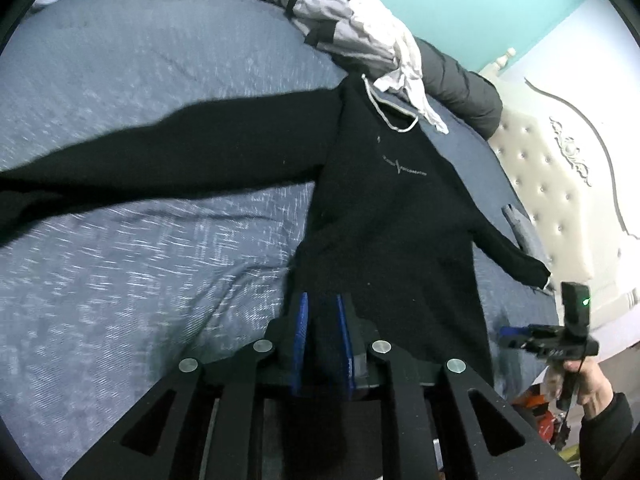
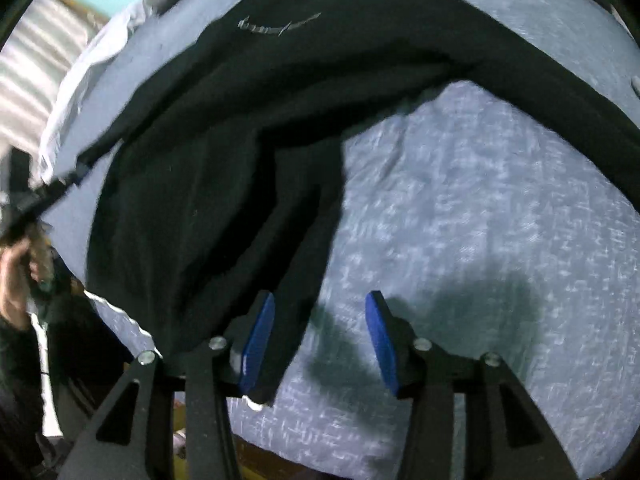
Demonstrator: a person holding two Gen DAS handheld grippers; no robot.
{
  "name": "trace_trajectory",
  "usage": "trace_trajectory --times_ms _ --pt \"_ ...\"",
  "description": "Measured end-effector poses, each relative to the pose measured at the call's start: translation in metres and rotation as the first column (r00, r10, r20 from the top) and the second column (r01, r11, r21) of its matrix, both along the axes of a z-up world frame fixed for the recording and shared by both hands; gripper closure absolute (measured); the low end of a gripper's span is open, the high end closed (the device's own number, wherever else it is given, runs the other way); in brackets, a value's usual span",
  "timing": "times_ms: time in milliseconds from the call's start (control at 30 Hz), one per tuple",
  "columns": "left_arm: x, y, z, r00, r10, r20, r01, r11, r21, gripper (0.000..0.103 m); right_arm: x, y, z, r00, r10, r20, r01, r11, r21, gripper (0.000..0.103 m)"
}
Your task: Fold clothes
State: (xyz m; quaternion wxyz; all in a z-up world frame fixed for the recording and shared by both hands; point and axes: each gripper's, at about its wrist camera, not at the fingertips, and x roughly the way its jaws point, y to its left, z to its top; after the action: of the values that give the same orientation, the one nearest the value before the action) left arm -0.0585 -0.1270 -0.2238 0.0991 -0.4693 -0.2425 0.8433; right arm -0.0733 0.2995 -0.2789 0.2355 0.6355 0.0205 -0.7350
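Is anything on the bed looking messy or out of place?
Yes. A crumpled pile of white and grey clothes lies unfolded beyond the black sweatshirt, partly over its collar. The sweatshirt itself is spread out on the blue bedspread.

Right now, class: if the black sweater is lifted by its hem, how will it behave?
Probably floppy: the sweater lies creased on the bed, so it should sag from the left gripper pinching its hem. Likely not slippery: matte knit may drag on the bed.

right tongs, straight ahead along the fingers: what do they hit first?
Probably the blue-grey textured bedspread. The open right tongs point at bare cover, with the black long-sleeved sweatshirt just left of that line and its sleeve farther ahead. Depth is unclear.
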Motion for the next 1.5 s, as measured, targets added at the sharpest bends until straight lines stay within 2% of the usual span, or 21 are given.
trace_trajectory --times_ms 367,400,500,533,767,900,1000,1067,1167,1200,1233,1300,1433,1500 --pt "0.033 -0.005 0.040 0.999 -0.011 -0.046 0.010 0.999 -0.033 0.084 0.012 -0.043 -0.026 0.999 0.052 0.014 -0.053 0.991 0.121 0.055" --pt "0.035 -0.006 0.042 0.999 -0.012 -0.049 0.011 0.999 -0.034 0.084 0.012 -0.043 -0.026 0.999 0.049 0.009 -0.050 0.991 0.122 0.059" --pt "0.039 -0.008 0.045 0.999 -0.010 -0.052 0.008 0.999 -0.039 0.084 0.014 -0.043 -0.022 0.999 0.041 -0.014 -0.039 0.993 0.107 0.092" --pt "0.040 -0.009 0.046 0.999 -0.008 -0.052 0.006 0.999 -0.041 0.084 0.015 -0.042 -0.020 0.999 0.041 -0.022 -0.038 0.994 0.103 0.096" --pt "0.041 -0.008 0.049 0.999 -0.007 -0.051 0.004 0.999 -0.044 0.084 0.023 -0.005 0.015 0.995 -0.017 -0.103 0.024 0.998 0.063 0.098" --pt "0.040 -0.003 0.048 0.999 -0.020 -0.047 0.018 0.999 -0.047 0.084 0.027 0.025 0.023 0.992 -0.070 -0.104 0.076 0.996 0.055 0.098" --pt "0.039 0.001 0.046 0.999 -0.024 -0.043 0.023 0.999 -0.039 0.084 0.023 0.031 0.009 0.995 -0.087 -0.043 0.089 0.995 0.039 0.098" --pt "0.039 0.004 0.045 0.999 -0.028 -0.040 0.027 0.999 -0.036 0.084 0.027 0.031 0.001 0.997 -0.081 -0.019 0.081 0.996 0.039 0.097" --pt "0.040 0.007 0.046 0.998 -0.040 -0.038 0.038 0.998 -0.044 0.084 0.028 0.028 0.009 0.994 -0.092 -0.064 0.094 0.995 0.031 0.095" --pt "0.041 0.007 0.047 0.999 -0.039 -0.038 0.037 0.998 -0.046 0.084 0.027 0.026 0.015 0.992 -0.091 -0.085 0.093 0.996 0.018 0.089" --pt "0.041 0.006 0.047 0.999 -0.036 -0.038 0.035 0.998 -0.044 0.084 0.027 0.023 0.020 0.991 -0.089 -0.103 0.090 0.996 0.006 0.071" --pt "0.041 0.003 0.048 0.999 -0.028 -0.038 0.027 0.999 -0.042 0.084 0.025 0.015 0.024 0.992 -0.064 -0.104 0.063 0.998 -0.016 0.050" --pt "0.043 0.002 0.052 0.999 -0.026 -0.040 0.025 0.999 -0.041 0.084 0.015 -0.005 0.008 0.997 -0.007 -0.075 0.011 0.999 0.045 0.050" --pt "0.045 0.001 0.054 0.999 -0.029 -0.044 0.027 0.999 -0.043 0.084 0.014 -0.006 -0.003 0.999 0.002 -0.053 0.001 0.999 0.046 0.050"
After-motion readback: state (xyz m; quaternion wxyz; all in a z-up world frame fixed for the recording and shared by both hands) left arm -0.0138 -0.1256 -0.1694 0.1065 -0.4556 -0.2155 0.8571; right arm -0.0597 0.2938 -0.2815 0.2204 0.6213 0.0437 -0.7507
